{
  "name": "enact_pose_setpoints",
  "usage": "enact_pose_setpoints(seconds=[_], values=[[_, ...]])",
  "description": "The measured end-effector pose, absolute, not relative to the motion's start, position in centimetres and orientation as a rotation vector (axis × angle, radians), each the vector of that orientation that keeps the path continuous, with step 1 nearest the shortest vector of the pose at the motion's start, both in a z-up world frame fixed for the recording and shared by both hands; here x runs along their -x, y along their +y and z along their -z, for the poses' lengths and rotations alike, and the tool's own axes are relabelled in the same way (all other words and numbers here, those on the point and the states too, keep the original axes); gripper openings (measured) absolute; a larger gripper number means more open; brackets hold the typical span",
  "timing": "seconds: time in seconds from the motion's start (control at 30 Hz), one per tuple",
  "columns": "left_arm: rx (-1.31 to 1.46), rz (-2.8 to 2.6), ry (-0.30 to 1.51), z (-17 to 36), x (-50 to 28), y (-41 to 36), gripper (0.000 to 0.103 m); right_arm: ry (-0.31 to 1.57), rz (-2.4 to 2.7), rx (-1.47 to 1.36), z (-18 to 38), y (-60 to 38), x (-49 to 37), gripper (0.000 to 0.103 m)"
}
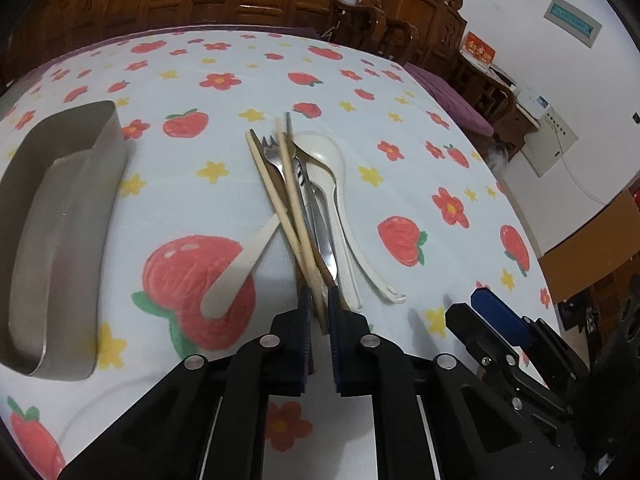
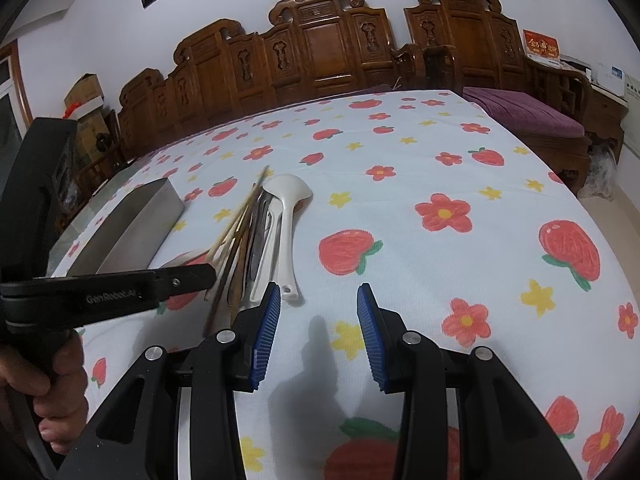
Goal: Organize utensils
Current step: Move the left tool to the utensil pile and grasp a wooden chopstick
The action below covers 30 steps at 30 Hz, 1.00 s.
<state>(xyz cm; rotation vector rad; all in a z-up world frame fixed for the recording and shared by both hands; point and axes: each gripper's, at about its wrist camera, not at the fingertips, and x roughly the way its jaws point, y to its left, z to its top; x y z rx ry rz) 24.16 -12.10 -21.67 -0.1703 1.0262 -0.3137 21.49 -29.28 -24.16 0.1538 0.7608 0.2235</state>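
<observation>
Your left tool (image 1: 319,308) is closed on the near end of a pale wooden chopstick (image 1: 294,204), which lies on top of the heap of utensils (image 1: 308,200) in the middle of the table; the pads press it from both sides, and whether a second stick is caught with it I cannot tell. Your right tool (image 2: 318,320) stands open over bare strawberry-and-flower tablecloth (image 2: 420,208), just beside the heap, with nothing between its pads. The long, open stainless-steel container (image 1: 60,208) sits to the left of the heap, well apart from it, and what shows of its inside looks bare. The heap itself is all there: more chopsticks, a metal fork (image 1: 276,160), a table knife (image 1: 326,248), white plastic soup spoons (image 1: 324,160) and a flat cream-coloured spoon (image 1: 240,276) lying crosswise. So you are, in my judgement, at the very start: one stick gripped, nothing yet sorted, and every piece left to carry over.
</observation>
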Motion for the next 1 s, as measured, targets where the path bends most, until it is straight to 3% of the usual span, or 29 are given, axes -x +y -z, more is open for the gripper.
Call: enact_pose_setpoints(seconds=[0.9,1.0], values=[[0.013,0.288,0.84,17.3,-19.6,-6.4,0.004,0.779,-0.392,0.0,24.0,-20.8,-23.5,0.042],[0.019,0.289,0.835,17.2,-19.4,-6.0,0.004,0.796,-0.394,0.03,24.5,-20.0,-24.0,0.034]])
